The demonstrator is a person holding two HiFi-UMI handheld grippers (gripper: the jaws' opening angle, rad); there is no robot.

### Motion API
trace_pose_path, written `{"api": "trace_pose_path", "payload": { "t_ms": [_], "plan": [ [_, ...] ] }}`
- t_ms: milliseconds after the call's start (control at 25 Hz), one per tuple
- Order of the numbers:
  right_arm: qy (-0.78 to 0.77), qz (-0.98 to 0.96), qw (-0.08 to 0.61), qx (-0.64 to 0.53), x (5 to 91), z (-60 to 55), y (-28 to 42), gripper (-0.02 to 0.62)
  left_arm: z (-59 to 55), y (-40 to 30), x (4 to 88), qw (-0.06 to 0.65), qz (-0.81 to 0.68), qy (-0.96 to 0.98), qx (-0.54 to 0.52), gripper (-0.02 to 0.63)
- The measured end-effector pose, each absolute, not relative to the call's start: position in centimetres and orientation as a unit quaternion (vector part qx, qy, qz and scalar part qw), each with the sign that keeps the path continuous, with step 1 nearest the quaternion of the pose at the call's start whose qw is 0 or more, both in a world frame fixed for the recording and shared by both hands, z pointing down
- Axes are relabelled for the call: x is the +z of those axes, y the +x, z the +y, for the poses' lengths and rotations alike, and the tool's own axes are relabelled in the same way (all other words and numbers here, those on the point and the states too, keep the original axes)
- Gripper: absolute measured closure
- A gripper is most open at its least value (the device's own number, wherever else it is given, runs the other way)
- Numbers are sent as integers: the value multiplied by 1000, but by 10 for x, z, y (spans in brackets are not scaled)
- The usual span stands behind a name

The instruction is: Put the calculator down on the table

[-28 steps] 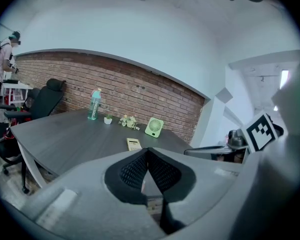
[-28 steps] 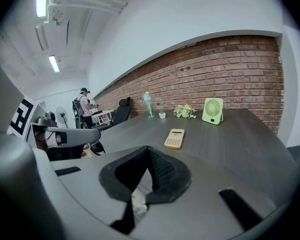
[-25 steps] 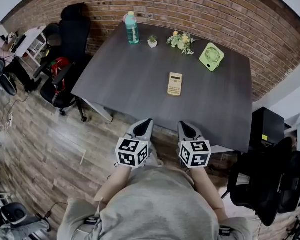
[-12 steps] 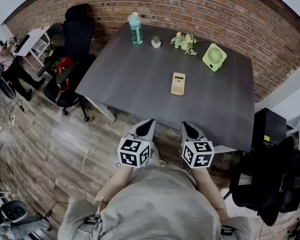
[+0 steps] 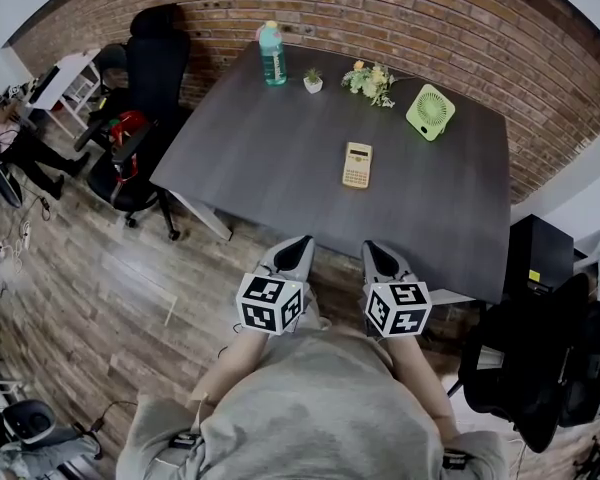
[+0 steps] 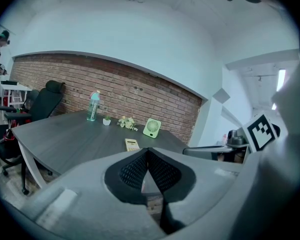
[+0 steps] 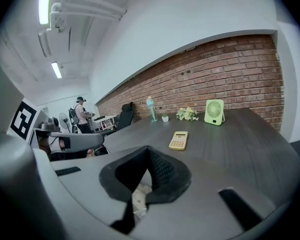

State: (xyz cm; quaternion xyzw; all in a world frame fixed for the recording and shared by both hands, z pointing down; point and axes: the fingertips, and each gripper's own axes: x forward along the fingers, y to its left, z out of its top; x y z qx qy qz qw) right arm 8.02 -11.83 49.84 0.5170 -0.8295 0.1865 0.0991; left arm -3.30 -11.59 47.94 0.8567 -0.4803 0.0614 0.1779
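Calculator (image 5: 357, 164) lies flat on the table (image 5: 250, 168), task seemingly done; left gripper (image 5: 296, 244) and right gripper (image 5: 373, 250), both pressed together empty, need only rest

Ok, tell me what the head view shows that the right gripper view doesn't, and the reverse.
Only the head view: the person's grey shirt and the black box right of the table. Only the right gripper view: the ceiling strip lights, and the right tool seen from inside, shut on nothing. Both: the calculator lying flat on the table, the green fan, the bottle and the brick wall.
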Motion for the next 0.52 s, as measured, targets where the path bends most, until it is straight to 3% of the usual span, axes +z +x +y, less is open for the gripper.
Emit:
{"api": "trace_pose_path", "payload": {
  "t_ms": [520],
  "plan": [
    [519, -828, 90, 191, 497, -128, 85, 597, -125, -27, 477, 181, -478, 858, 58, 588]
  ]
}}
